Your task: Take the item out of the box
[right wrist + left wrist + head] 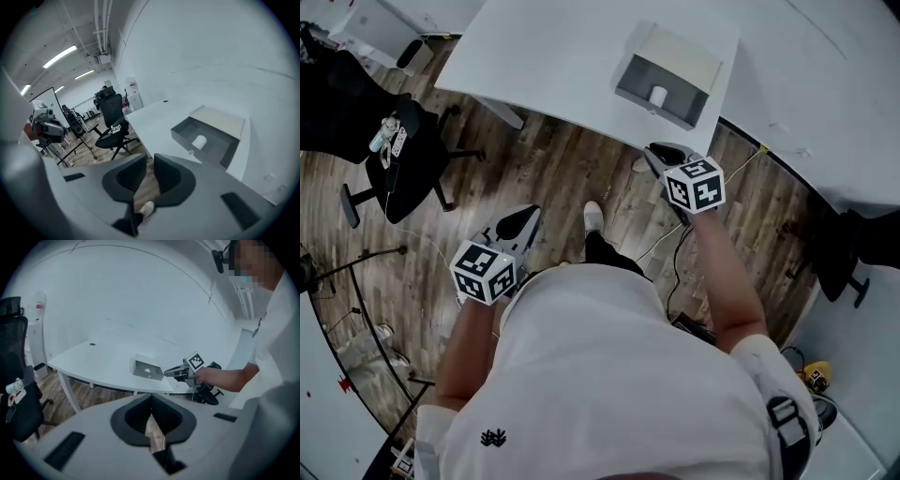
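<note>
1. Head view: an open grey box [666, 82] sits on a white table [553, 47]. The item, a small white roll [657, 95], lies inside the box against its near wall. Your right gripper [661, 153] hangs over the floor, just short of the box. Your left gripper [525, 217] is well back from the box, close to your body.
2. Left gripper view: the left gripper's tips meet and hold nothing; only floor shows behind them. The box [146, 369] is far ahead.
3. Right gripper view: the right gripper's jaws stand a narrow slit apart and are empty. The box [185, 138] is ahead and to the right, with the roll [200, 142] by its front wall. Before you reach in, spread these jaws wider than the roll. Come down over the near wall, centre the roll between the pads, close gently, then lift straight up clear of the walls.
</note>
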Action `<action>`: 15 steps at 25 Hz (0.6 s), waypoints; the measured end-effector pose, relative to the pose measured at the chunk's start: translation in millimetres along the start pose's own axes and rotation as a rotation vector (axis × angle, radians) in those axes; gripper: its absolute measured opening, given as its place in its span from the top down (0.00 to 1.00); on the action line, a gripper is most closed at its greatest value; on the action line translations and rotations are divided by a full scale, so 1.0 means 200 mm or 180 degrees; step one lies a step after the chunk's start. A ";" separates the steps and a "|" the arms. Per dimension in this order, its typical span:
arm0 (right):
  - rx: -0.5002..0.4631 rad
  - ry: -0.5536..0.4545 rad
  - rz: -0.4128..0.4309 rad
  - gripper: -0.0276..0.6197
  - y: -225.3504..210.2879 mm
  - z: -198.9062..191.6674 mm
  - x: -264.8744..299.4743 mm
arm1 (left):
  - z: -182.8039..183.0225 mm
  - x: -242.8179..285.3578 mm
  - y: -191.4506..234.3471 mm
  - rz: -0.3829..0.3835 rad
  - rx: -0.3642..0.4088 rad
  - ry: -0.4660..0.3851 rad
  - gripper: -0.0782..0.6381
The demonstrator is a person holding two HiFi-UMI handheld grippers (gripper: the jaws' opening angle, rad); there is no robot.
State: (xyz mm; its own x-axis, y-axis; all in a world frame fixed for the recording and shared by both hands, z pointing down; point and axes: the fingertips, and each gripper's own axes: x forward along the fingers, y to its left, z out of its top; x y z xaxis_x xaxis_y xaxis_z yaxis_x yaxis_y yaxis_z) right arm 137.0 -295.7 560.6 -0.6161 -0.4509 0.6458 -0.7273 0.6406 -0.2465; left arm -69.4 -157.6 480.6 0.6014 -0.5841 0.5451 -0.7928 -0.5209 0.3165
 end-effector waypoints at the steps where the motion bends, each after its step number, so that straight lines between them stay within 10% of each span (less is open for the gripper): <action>1: 0.0020 0.0011 -0.0016 0.88 -0.06 0.03 0.02 | 0.01 0.02 0.01 0.0017 -0.0012 0.0005 0.88; 15: 0.0624 0.0437 -0.0209 0.75 -0.73 0.21 0.41 | 0.17 0.06 0.18 0.0340 -0.0090 -0.0195 0.88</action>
State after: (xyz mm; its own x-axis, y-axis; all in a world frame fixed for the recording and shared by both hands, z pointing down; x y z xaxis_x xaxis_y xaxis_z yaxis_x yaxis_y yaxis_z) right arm 179.8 -452.2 618.0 -0.5284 -0.3903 0.7540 -0.8175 0.4737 -0.3276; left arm -87.7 -203.9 472.8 0.5175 -0.6728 0.5287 -0.8547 -0.4364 0.2813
